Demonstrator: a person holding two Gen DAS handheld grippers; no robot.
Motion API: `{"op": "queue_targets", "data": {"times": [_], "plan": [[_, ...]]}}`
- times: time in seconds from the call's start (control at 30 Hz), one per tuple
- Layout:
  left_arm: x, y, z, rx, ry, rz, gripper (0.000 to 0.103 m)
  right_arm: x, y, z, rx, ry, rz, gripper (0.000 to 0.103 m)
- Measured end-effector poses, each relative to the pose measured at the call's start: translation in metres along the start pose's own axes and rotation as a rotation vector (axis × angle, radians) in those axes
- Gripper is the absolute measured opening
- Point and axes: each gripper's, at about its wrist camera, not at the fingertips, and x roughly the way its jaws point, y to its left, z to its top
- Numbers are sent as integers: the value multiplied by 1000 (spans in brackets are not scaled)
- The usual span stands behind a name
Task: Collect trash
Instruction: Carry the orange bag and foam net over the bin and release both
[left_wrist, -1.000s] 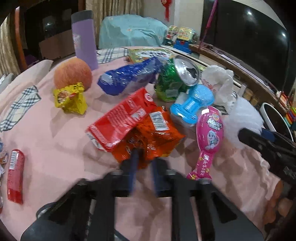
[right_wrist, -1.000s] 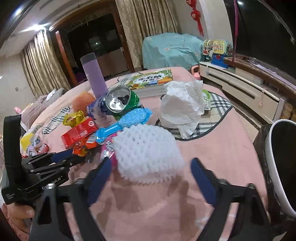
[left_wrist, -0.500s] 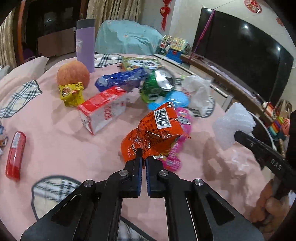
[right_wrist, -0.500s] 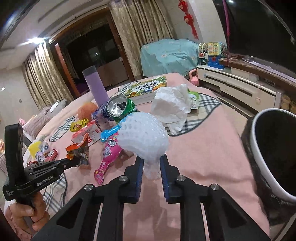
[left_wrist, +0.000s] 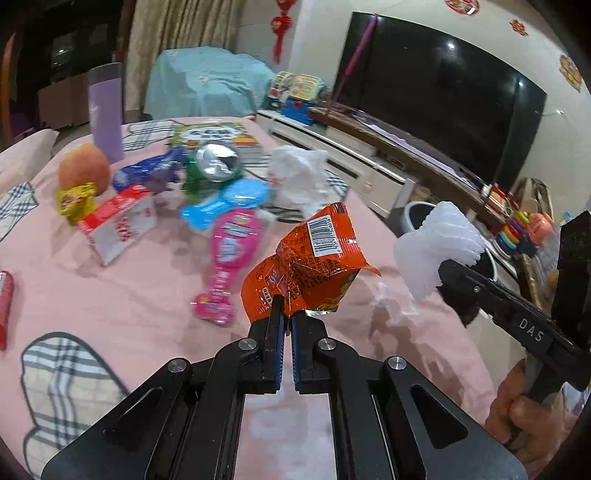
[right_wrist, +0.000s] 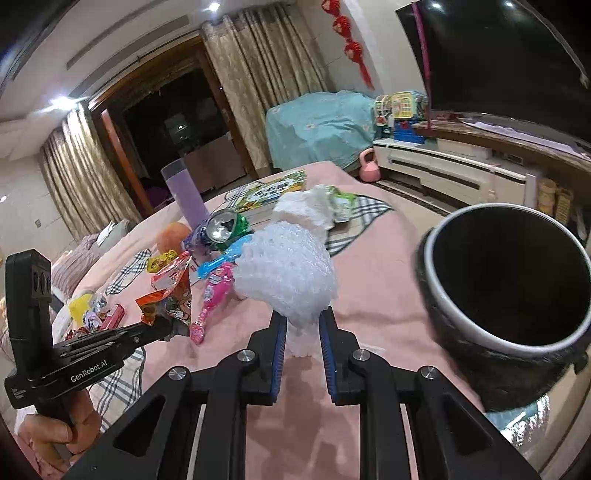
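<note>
Both jaws loaded, heading for the bin.

The dark bin (right_wrist: 506, 291) gapes at three o'clock off the pink bed (right_wrist: 373, 273), so I carry both pieces lifted clear of it. My right gripper (right_wrist: 302, 328) pinches the white foam net (right_wrist: 288, 273), puffy and ribbed, by its lower end; my left gripper (left_wrist: 287, 321) is clenched on the crinkled orange wrapper (left_wrist: 314, 266), barcode up.

Look at the right gripper (left_wrist: 448, 271) in your left wrist view: white letters "DAS" run along its black arm. In your right wrist view, the left gripper (right_wrist: 173, 326) carries "GenRobot.AI" in white on its side. The orange wrapper (left_wrist: 310, 266) shows a barcode whose digits you cannot read.
</note>
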Motion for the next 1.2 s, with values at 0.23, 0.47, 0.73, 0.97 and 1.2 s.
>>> {"op": "queue_targets", "data": {"times": [0.23,0.47,0.73,0.97,1.2], "plan": [[7,-33,-3,48,16,-37,3,-25,-24,-9,38,-20,-25,18],[9,-51,-3,76,26,-48,3,-39,-35,-14,58,-31,-34,18],[12,-63,-3,100,32,-57,3,-46,-41,-18,74,-43,-34,18],[14,-78,0,122,31,-72,3,-54,-51,-17,98,-61,-50,18],[18,-93,6,149,22,-98,3,-64,-64,-13,119,-86,-79,18]]}}
